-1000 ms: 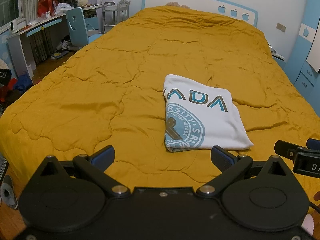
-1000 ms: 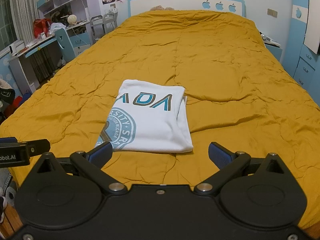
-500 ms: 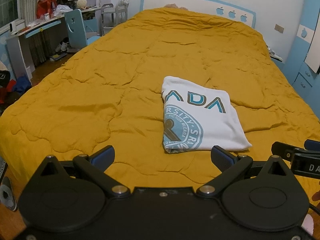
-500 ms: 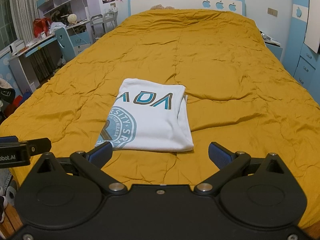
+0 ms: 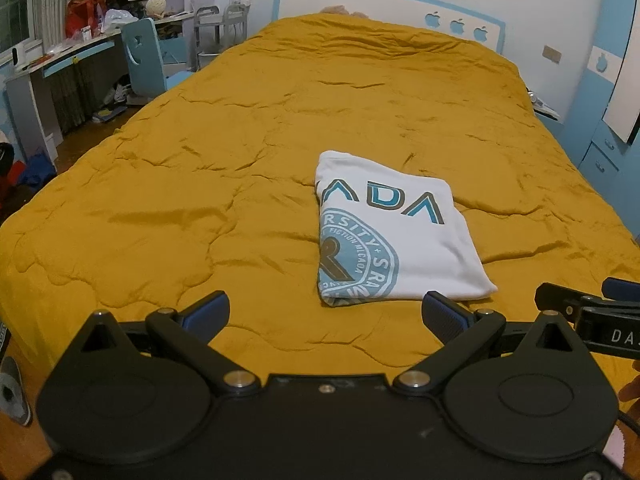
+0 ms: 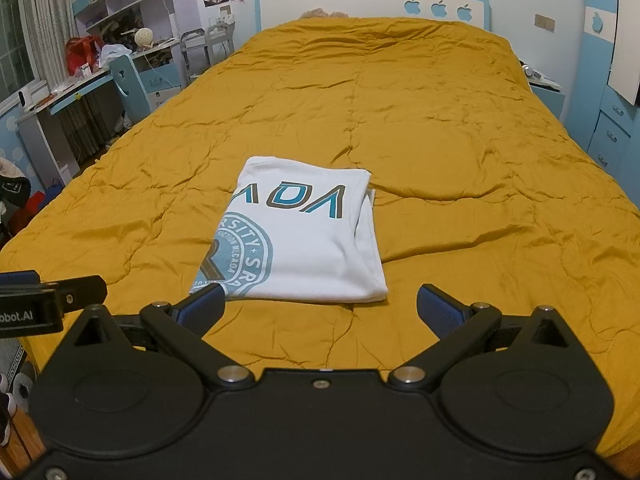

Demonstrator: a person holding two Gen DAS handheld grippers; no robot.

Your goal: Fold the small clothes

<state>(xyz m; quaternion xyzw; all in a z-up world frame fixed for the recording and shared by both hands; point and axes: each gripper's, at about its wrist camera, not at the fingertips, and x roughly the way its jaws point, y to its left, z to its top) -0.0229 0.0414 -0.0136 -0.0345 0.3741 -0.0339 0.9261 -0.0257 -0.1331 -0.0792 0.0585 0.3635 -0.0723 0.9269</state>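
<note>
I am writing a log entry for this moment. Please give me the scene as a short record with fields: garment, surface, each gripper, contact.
garment: white T-shirt with teal print, folded into a rectangle, lying flat
surface: mustard-yellow quilt covering the bed
left gripper: open, empty, near the foot of the bed
right gripper: open, empty, short of the shirt's near edge
contact: neither gripper touches the shirt

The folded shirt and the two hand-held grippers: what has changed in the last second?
Almost nothing. The left hand-held gripper and right hand-held gripper stay open and empty near the bed's foot. The shirt lies folded on the quilt, untouched.
</note>
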